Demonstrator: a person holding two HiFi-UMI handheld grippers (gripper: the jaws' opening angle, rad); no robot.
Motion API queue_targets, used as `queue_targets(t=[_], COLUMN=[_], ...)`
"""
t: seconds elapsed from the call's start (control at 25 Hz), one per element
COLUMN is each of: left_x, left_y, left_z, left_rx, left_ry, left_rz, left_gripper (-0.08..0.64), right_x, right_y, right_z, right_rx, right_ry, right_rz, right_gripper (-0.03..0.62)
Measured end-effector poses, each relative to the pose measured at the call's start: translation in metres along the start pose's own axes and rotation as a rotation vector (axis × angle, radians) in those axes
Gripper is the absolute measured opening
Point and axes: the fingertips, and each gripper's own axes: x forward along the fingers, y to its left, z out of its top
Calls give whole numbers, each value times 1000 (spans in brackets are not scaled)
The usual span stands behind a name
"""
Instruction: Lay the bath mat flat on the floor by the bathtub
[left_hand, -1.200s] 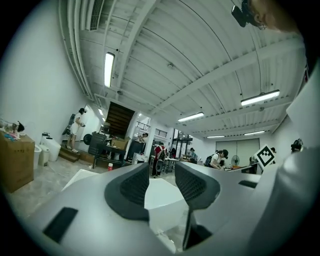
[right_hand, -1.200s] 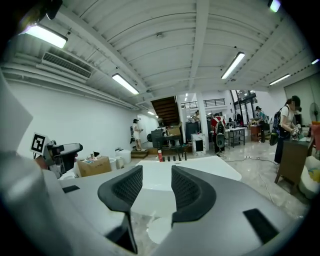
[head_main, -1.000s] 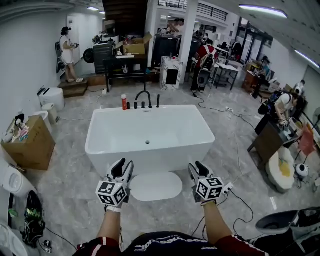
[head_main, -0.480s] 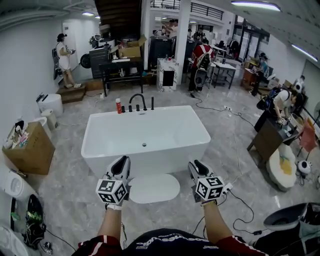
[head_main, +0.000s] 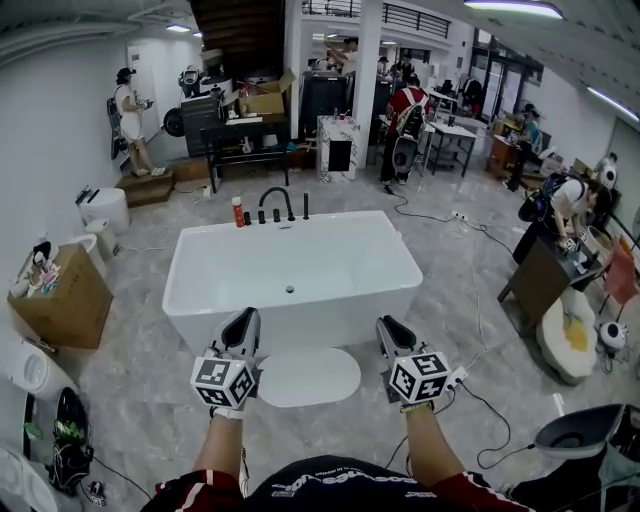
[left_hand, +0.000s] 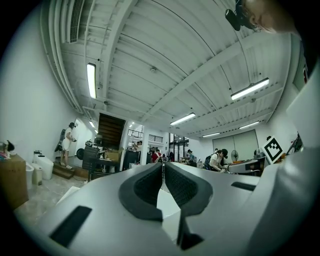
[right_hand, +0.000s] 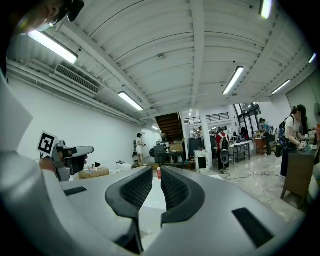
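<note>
The white oval bath mat (head_main: 308, 376) lies flat on the grey marble floor, right against the front of the white bathtub (head_main: 400, 245). In the head view my left gripper (head_main: 242, 322) hangs above the mat's left end and my right gripper (head_main: 388, 327) above its right end. Both point up and forward over the tub. Neither holds anything. In the left gripper view the left gripper (left_hand: 163, 167) has its jaws drawn together. In the right gripper view the right gripper (right_hand: 156, 172) shows only a thin slit. The mat is hidden in both gripper views.
A cardboard box (head_main: 55, 295) stands at the left of the tub, with a toilet (head_main: 25, 370) nearer me. A red bottle (head_main: 238, 212) and a black faucet (head_main: 274, 200) sit at the tub's far rim. A cable (head_main: 480, 400) runs over the floor at right. People work at tables behind.
Both grippers' jaws have come together from a wide gap to nearly touching. Both gripper views now tilt higher toward the ceiling. The mat has not moved.
</note>
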Motion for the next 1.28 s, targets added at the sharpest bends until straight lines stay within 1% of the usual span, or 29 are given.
queue_targets(t=[0.2,0.4,0.64,0.96,1.28], left_x=[-1,-3,-2,3,6], left_y=[4,12,16,11,2], left_z=[1,0,-5,-3,-1], left_rx=[4,1,3,11,10], left_ry=[2,8,20,26,20], left_rz=[14,30,33,14,4], left_gripper=[31,31,31,31,31], right_x=[4,9,15,9,4], right_y=[-3,-4,-7,-17,-15], right_z=[5,4,-6,-3,-2], right_rx=[10,-13,71,57,44], right_ry=[-18,-12,1,11,16], right_rz=[2,-9,3,-36,-29], right_gripper=[66,61,57,54,52])
